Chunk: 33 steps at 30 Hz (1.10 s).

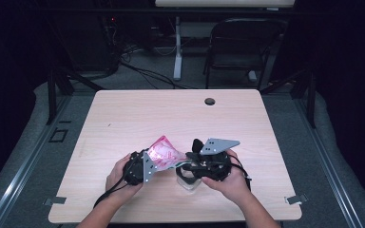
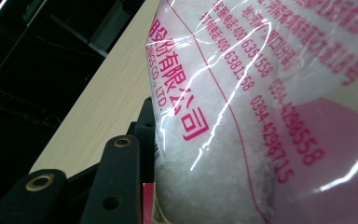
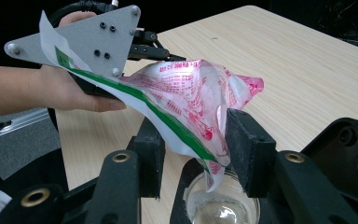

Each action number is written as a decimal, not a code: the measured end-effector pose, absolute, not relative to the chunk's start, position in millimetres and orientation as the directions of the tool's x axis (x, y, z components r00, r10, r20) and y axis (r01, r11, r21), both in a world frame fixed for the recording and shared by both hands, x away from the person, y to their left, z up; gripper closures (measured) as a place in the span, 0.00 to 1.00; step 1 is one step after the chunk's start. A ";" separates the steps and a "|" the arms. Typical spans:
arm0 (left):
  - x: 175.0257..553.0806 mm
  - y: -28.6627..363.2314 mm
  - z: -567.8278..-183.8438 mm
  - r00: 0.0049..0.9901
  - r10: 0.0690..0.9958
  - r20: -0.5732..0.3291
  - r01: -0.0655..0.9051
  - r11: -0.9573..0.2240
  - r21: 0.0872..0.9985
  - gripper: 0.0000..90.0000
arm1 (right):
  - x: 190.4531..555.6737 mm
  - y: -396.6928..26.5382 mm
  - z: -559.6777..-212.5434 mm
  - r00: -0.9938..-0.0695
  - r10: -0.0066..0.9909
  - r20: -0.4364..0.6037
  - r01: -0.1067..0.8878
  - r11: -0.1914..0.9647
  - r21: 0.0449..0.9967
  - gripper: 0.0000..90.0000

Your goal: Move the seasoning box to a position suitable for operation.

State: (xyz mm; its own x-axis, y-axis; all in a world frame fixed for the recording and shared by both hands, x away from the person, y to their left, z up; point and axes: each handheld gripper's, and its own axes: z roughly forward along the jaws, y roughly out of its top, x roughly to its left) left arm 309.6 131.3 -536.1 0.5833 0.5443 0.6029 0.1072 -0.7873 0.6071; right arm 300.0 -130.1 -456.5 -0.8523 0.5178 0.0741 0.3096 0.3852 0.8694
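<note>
At the lower left of centre in the high view, the left gripper (image 1: 140,167) grips the bag (image 1: 164,153), a clear plastic pouch with pink print, tilted so that its far end points toward the lower middle of the frame. In the left gripper view the bag (image 2: 261,112) takes up the right and centre of the frame, pressed against the one black jaw seen at the lower left, so this gripper counts as closed on it; white grains show through the film.

Just right of it in the high view, the right gripper (image 1: 195,164) sits over the glass (image 1: 188,180), which stands on the worktop (image 1: 171,114) at the lower middle. In the right gripper view the bag's (image 3: 186,98) torn corner hangs between the jaws, which stand apart: the right pad lies beside the film and the left is clear of it, so this gripper is open around the corner and not squeezing it. The left gripper (image 3: 156,53) shows at the upper left of that view.

The glass (image 3: 223,205), at the bottom centre, holds a thin layer of white grains, and the bag's tip hangs just above its rim. I judge the pouring begun but far from done: the bag looks mostly full and the glass nearly empty.

Writing on the bag is pink. Readable parts are "CO., LTD.", "400 635 1558", "400 638 1358", "0394-4298558" and "0394-4298715", beside Chinese characters ending in 有限公司. A green stripe runs along one edge.
</note>
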 end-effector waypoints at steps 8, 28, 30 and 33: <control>309.8 129.4 -537.6 0.574 0.540 0.616 0.099 -0.792 0.602 0.70 | 299.0 -126.6 -457.9 -0.855 0.516 0.057 0.300 0.402 0.865 0.70; 310.4 126.5 -535.6 0.539 0.524 0.659 0.089 -0.814 0.574 0.70 | 297.0 -124.5 -462.9 -0.852 0.523 0.004 0.273 0.438 0.856 0.98; 310.6 126.2 -535.7 0.536 0.524 0.662 0.089 -0.815 0.573 0.70 | 297.1 -124.6 -463.6 -0.852 0.524 0.001 0.272 0.440 0.856 0.98; 310.9 126.2 -535.4 0.534 0.524 0.664 0.089 -0.815 0.572 0.70 | 296.9 -124.5 -464.4 -0.848 0.530 -0.011 0.270 0.449 0.852 1.00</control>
